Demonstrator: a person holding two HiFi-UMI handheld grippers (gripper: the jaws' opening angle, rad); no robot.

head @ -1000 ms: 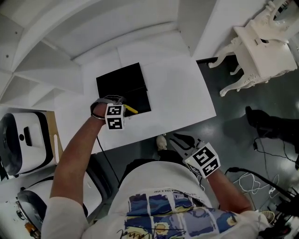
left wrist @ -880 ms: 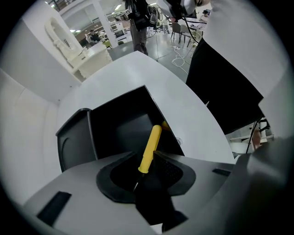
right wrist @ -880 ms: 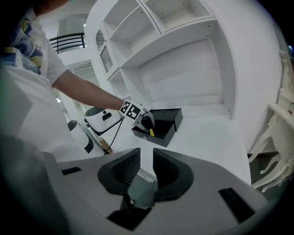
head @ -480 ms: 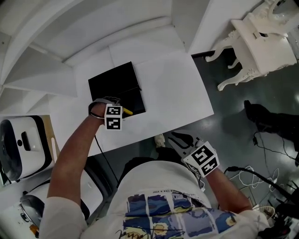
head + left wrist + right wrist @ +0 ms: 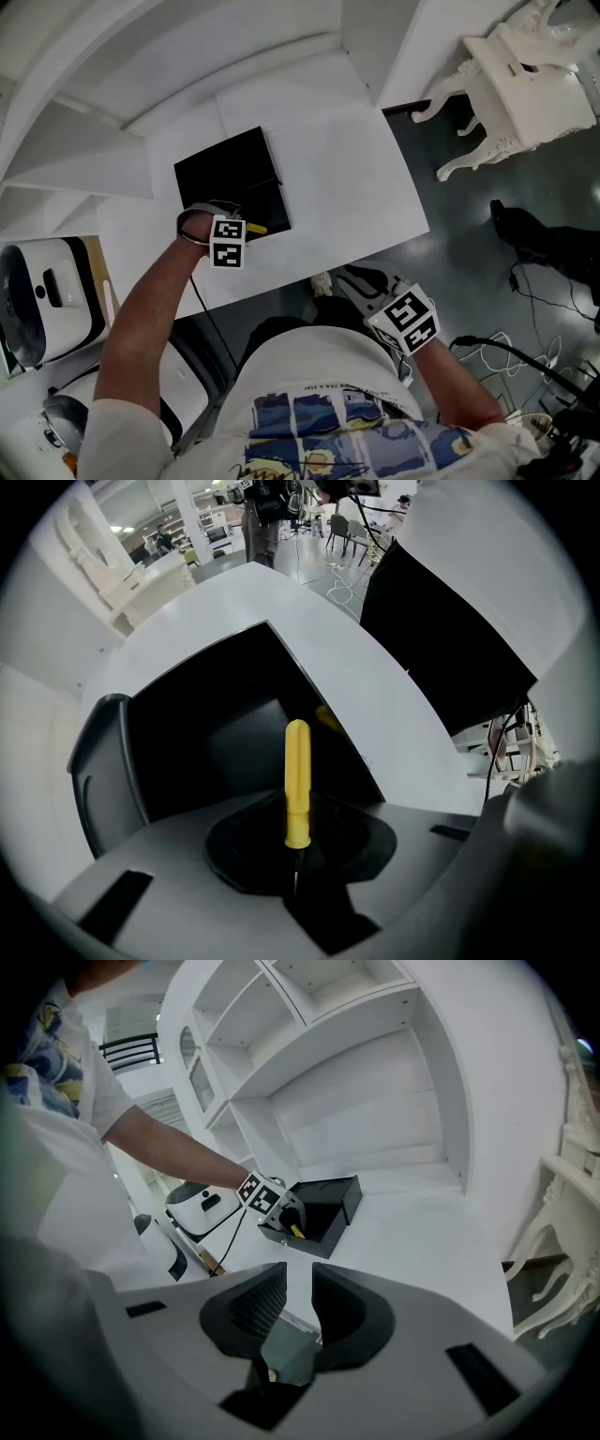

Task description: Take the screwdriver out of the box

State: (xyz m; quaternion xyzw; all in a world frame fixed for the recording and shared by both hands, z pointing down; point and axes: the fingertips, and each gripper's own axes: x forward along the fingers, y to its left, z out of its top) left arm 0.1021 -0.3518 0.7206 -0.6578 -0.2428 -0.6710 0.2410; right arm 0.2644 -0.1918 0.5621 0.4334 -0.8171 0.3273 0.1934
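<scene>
An open black box (image 5: pixel 230 173) lies on the white table (image 5: pixel 337 178), its lid folded back. A yellow-handled screwdriver (image 5: pixel 255 227) is at the box's near edge. My left gripper (image 5: pixel 242 223) points straight down over it. In the left gripper view the yellow handle (image 5: pixel 297 780) sticks out past the pads, and the left gripper (image 5: pixel 295 855) has just been closing, with the thin shaft pinched between its jaws above the box (image 5: pixel 216 714). My right gripper (image 5: pixel 344 279) hangs off the table's near edge; in its own view the right gripper (image 5: pixel 298 1283) stands open and holds nothing.
A white ornate chair (image 5: pixel 525 84) stands on the dark floor at the right, with cables (image 5: pixel 506 361) lower down. A white rounded appliance (image 5: pixel 37 300) sits at the left. White shelves (image 5: pixel 328 1063) rise behind the table.
My left gripper has sunk a little onto the screwdriver at the box's near edge. The right gripper has stayed where it was.
</scene>
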